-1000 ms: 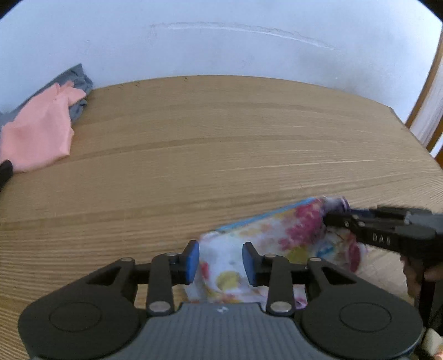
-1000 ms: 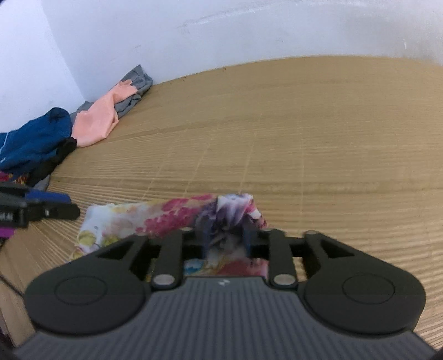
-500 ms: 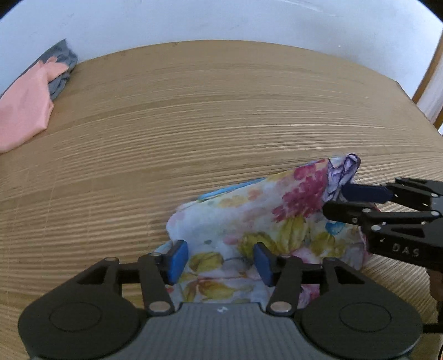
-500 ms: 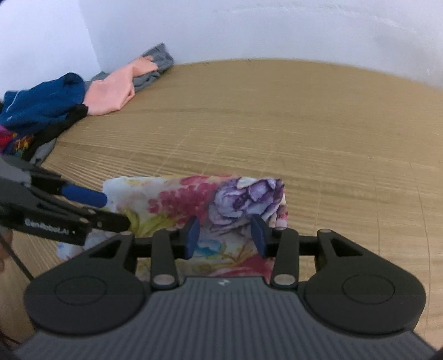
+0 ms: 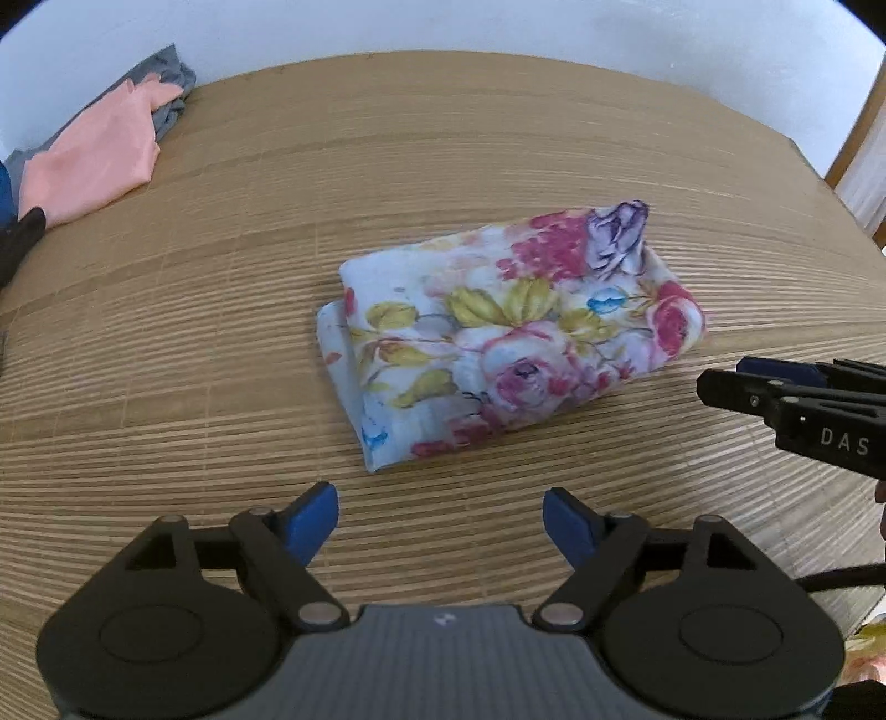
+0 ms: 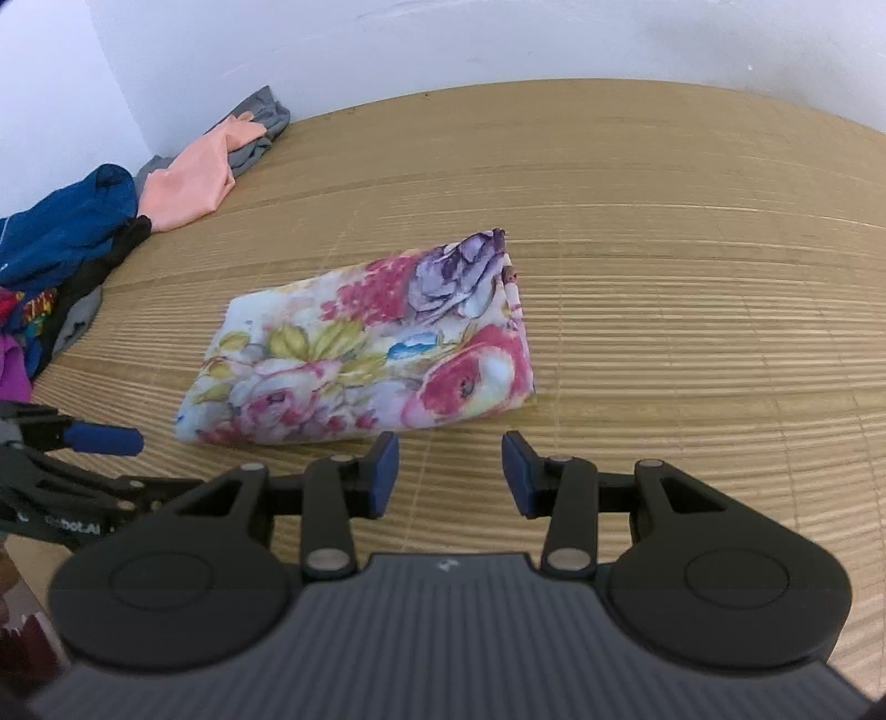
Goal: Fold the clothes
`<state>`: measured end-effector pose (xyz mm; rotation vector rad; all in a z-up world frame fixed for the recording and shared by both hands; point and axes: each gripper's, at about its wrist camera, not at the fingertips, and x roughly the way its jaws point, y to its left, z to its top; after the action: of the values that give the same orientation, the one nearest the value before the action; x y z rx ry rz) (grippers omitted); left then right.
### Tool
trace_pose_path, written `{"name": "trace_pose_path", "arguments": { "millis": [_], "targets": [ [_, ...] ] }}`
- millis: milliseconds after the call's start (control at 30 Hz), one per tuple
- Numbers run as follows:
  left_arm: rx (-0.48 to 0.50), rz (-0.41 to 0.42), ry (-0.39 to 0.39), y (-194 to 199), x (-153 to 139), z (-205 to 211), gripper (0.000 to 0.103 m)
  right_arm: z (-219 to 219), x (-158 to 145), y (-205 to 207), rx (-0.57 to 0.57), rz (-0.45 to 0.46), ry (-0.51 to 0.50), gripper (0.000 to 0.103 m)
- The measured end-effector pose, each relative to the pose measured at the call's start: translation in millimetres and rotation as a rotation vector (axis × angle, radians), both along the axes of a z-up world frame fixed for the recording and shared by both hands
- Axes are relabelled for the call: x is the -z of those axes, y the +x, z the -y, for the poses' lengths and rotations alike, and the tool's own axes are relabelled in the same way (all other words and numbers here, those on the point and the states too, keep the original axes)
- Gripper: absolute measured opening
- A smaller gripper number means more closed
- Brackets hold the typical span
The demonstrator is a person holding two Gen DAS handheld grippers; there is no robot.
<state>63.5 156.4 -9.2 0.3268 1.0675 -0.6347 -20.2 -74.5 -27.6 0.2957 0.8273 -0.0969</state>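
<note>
A folded floral-print cloth bundle, white with pink, purple and yellow blossoms [image 5: 498, 332], lies flat on the ribbed bamboo mat [image 5: 498, 138]. It sits just ahead of the left gripper [image 5: 440, 518], apart from its blue-padded fingertips [image 5: 310, 520]; the jaws are spreading wide at this moment with only bare mat between them. From the right wrist view the bundle [image 6: 365, 343] lies ahead and slightly left of the right gripper [image 6: 448, 471], its near edge close to the left blue pad but not touching; this gripper's jaws stand moderately apart and hold nothing. Each gripper flanks the bundle's near side, the right one off its right end. Far ahead to the left, a heap of salmon-pink, grey and blue garments [image 6: 183, 183] rests against the white wall [image 6: 498, 39].
</note>
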Motion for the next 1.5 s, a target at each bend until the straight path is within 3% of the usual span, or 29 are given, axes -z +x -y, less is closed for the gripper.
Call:
{"name": "trace_pose_path", "arguments": {
  "millis": [233, 500, 567, 600, 667, 733, 833, 900, 1000, 1067, 1133, 1233, 1267, 1300, 1333, 1367, 1500],
  "targets": [
    [0.012, 0.053, -0.027, -6, -12, 8, 0.089, -12, -21, -12, -0.049, 0.077, -0.088, 0.044],
    [-0.068, 0.064, -0.036, 38, 2, 35, 0.09, 54, 22, 35, 0.063, 0.062, 0.058, 0.046],
    [-0.081, 0.075, -0.027, 50, 5, 43, 0.09, 60, 34, 42, 0.022, 0.04, 0.123, 0.031],
    [-0.092, 0.081, -0.015, 56, 8, 48, 0.09, 57, 35, 42, -0.022, 0.023, 0.145, 0.014],
    [-0.114, 0.074, 0.009, 69, 15, 55, 0.09, 45, 31, 34, -0.144, -0.001, 0.125, 0.014],
    [-0.132, 0.056, 0.026, 80, 22, 61, 0.09, 32, 26, 23, -0.231, -0.027, 0.043, 0.014],
    [-0.151, 0.044, 0.033, 87, 28, 65, 0.091, 22, 14, 14, -0.214, 0.011, -0.128, 0.017],
    [-0.162, 0.043, 0.034, 88, 28, 67, 0.092, 22, 4, 15, -0.179, 0.085, -0.174, 0.017],
    [-0.168, 0.053, 0.048, 86, 27, 71, 0.092, 28, 3, 34, -0.216, 0.165, -0.065, 0.017],
    [-0.162, 0.069, 0.064, 83, 26, 72, 0.092, 32, 17, 56, -0.241, 0.128, -0.01, 0.014],
    [-0.15, 0.082, 0.088, 80, 23, 71, 0.092, 37, 31, 74, -0.179, 0.063, -0.04, 0.014],
    [-0.116, 0.112, 0.126, 73, 16, 63, 0.092, 50, 18, 65, -0.042, 0.113, -0.067, 0.02],
    [-0.101, 0.113, 0.131, 70, 13, 58, 0.092, 54, 11, 58, -0.025, 0.127, -0.043, 0.026],
    [-0.089, 0.107, 0.13, 66, 11, 51, 0.092, 58, 7, 50, -0.013, 0.13, -0.003, 0.035],
    [-0.083, 0.089, 0.116, 63, 10, 43, 0.092, 62, 5, 43, -0.003, 0.122, 0.046, 0.056],
    [-0.077, 0.07, 0.101, 60, 8, 35, 0.092, 64, 5, 35, 0.008, 0.116, 0.095, 0.069],
    [-0.078, -0.032, 0.012, 59, 11, 13, 0.092, 64, 19, 21, 0.063, 0.091, 0.203, 0.069]
  ]
}}
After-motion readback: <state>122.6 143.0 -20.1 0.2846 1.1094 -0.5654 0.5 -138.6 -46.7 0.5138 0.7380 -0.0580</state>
